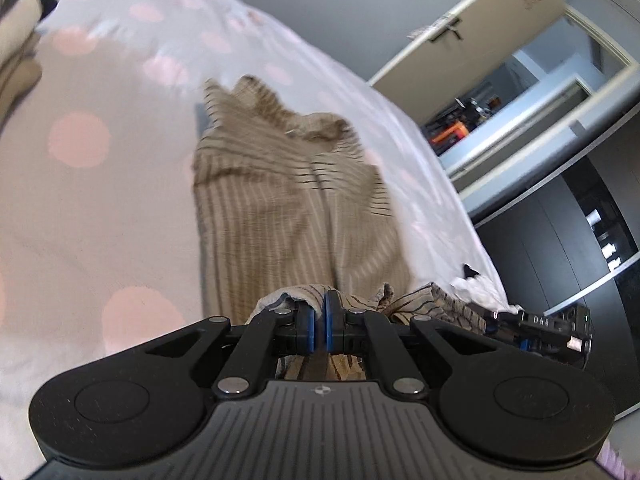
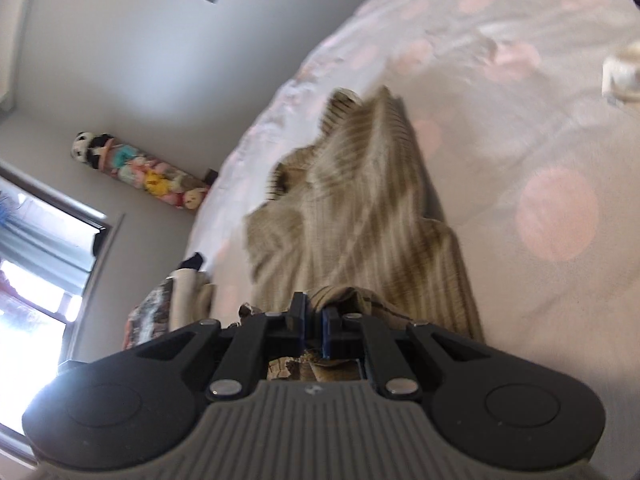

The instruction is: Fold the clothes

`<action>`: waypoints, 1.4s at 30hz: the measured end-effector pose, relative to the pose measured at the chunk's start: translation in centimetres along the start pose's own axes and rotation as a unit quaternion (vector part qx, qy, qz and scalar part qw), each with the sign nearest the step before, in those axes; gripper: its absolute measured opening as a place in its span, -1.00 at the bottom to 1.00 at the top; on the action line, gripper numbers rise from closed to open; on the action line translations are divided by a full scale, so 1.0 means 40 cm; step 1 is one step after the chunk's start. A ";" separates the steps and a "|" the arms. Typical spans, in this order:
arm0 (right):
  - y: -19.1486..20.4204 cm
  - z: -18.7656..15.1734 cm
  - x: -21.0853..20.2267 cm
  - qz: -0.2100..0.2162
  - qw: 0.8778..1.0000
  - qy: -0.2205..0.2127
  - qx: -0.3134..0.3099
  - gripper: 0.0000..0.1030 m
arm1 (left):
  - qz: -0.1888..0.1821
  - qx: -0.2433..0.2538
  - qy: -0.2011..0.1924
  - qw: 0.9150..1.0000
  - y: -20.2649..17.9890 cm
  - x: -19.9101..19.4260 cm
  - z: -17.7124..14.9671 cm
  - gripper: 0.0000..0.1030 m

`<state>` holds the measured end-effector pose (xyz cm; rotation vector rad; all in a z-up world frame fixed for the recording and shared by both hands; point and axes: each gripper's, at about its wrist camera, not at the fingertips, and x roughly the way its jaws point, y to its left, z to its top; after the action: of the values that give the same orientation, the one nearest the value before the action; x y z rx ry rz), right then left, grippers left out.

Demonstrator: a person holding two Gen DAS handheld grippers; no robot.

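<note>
Garment: striped beige garment on the bed, long axis running away from both grippers.
Left gripper: fingers clamped on its near edge.
Right gripper: likewise.
Surface: pink-dotted bedsheet.
Room: open door, window.

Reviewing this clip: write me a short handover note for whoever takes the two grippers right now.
Left gripper: shut on the near edge of the tan striped garment.
Right gripper: shut on the same edge.
The garment trails from both grips, bunched and creased, across the polka-dot bedsheet.
Other clothes lie piled at the far side.
Done: edge gripped by both.
Left: spread it flat, fold, set aside.
</note>
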<state>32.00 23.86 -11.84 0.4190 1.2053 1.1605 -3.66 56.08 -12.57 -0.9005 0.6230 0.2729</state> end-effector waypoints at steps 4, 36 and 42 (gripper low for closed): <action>-0.041 0.000 0.058 -0.021 1.000 0.001 0.009 -0.69 | 0.018 -0.028 0.002 0.999 0.047 0.057 -0.004 -0.92; 0.023 -0.263 -0.031 -0.220 0.957 -0.040 -0.186 0.11 | 0.177 0.083 0.072 0.978 -0.050 -0.073 -0.345 0.12; -0.007 -0.257 -0.003 -0.230 0.958 -0.015 -0.168 -0.63 | 0.193 0.152 0.065 0.967 -0.074 -0.036 -0.355 -0.39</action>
<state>23.11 20.55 -15.79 -0.1023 0.9840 0.9218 -8.92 43.02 -16.33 -0.4984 0.9349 0.4554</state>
